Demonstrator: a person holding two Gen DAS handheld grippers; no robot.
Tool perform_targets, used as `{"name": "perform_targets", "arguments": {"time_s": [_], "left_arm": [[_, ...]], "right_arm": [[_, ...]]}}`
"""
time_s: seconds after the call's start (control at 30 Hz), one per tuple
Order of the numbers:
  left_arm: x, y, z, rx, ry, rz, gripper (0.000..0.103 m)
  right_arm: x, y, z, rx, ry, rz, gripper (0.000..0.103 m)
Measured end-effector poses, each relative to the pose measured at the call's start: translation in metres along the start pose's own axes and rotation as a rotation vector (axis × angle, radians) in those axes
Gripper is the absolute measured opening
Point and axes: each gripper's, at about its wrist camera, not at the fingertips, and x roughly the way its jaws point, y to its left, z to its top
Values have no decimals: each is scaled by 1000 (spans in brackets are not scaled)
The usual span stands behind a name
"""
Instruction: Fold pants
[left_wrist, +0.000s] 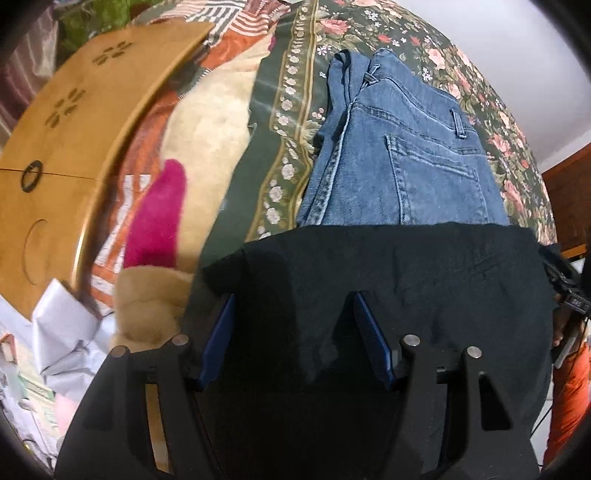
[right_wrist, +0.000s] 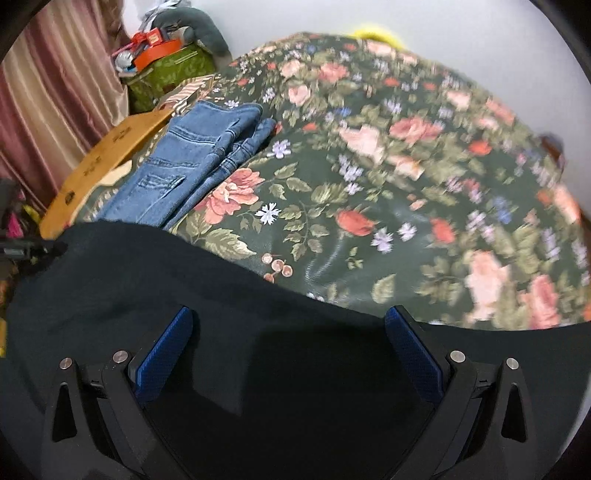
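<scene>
Black pants (left_wrist: 388, 280) fill lower frame on floral bedspread (right_wrist: 369, 166); folded jeans (left_wrist: 399, 155) upper centre. Left hand-held gripper (left_wrist: 293, 339) and right hand-held gripper (right_wrist: 288, 347): spread, released. Step: likely between folds; next, grasp an edge.

No legible text, label, brand or number appears in either view; beside the folded blue jeans (left_wrist: 399, 155), the wooden board (left_wrist: 62, 147) carries only cut-out petal-shaped decorative marks.

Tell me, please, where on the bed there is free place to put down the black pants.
The widest free patch is the flowered green bedspread right of the folded blue jeans, beyond the black cloth pants. Left of the jeans it is crowded: a wooden board, a pink cloth and blankets.
</scene>
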Motion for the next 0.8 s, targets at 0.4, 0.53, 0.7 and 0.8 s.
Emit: {"name": "perform_targets", "arguments": {"time_s": [0.4,0.53,0.7,0.8], "left_arm": [[-1,-10,8,19,-58,88,34],[-18,-20,3,48,-129,112,16],[-59,-33,-4,80,-226,92,12],[-86,-37,-10,85,-260,55,12]], "right_arm": [[-3,33,-1,-69,16,-17,21],[-7,34,-6,-9,-4,-54,7],[-31,49,-15,9,-83,-100,5],[-53,55,-20,5,-124,-99,5]]}}
